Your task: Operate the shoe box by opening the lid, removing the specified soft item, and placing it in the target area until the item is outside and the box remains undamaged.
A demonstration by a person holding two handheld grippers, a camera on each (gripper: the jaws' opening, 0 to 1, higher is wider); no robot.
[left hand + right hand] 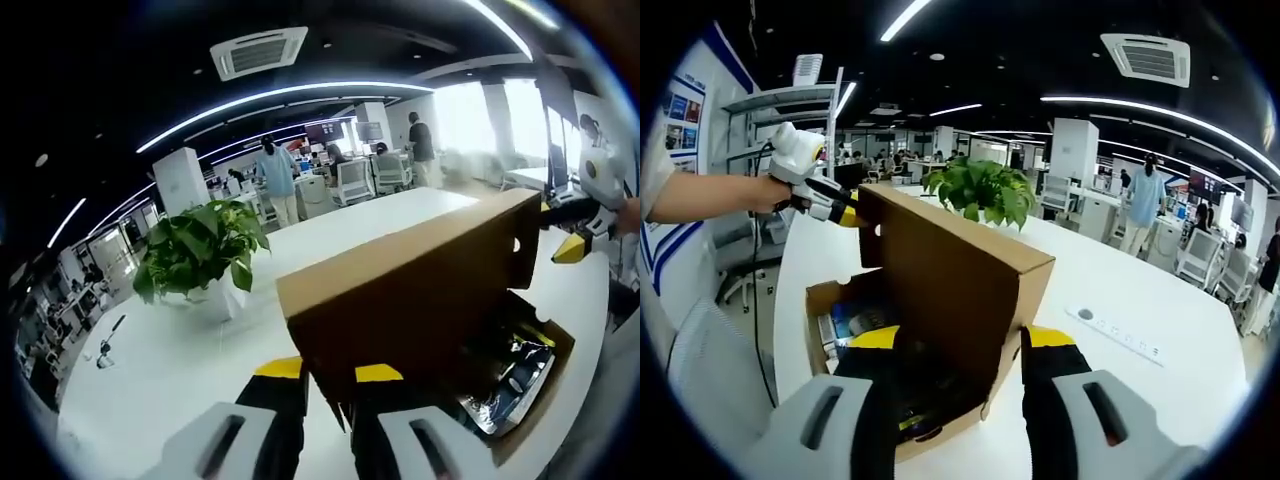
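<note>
- Left gripper view, nearest: my left gripper (328, 372), yellow-tipped fingers (279, 368) either side of the lower edge of the raised cardboard lid (420, 290). The gap looks narrow and the lid's corner drops between the tips; I cannot tell whether they actually pinch it.
- Right gripper view, nearest: my right gripper (962, 338), fingers (1052, 338) spread wide, one each side of the lid's (950, 270) near corner, not visibly touching it.
- Shoe box (545, 385) sits open on the white worktop (180, 370); the lid stands tilted up over the tray. In the right gripper view the box (820, 300) is just behind my fingers.
- Inside the tray: dark, glossy contents (515, 380), with blue and yellow patches (855, 322) seen from the other side. Too indistinct to identify; the soft item cannot be picked out, and whatever is there lies in the box.
- The other gripper (810, 185) shows at the lid's far end, held by a hand (765, 192); its yellow tip touches or nearly touches the lid corner.
- Farther: potted plant (200, 255) on the worktop, apart from the box.
- Power strip (1118, 335) on the worktop to the side.
- Farthest: office desks, people (275, 175) standing.
</note>
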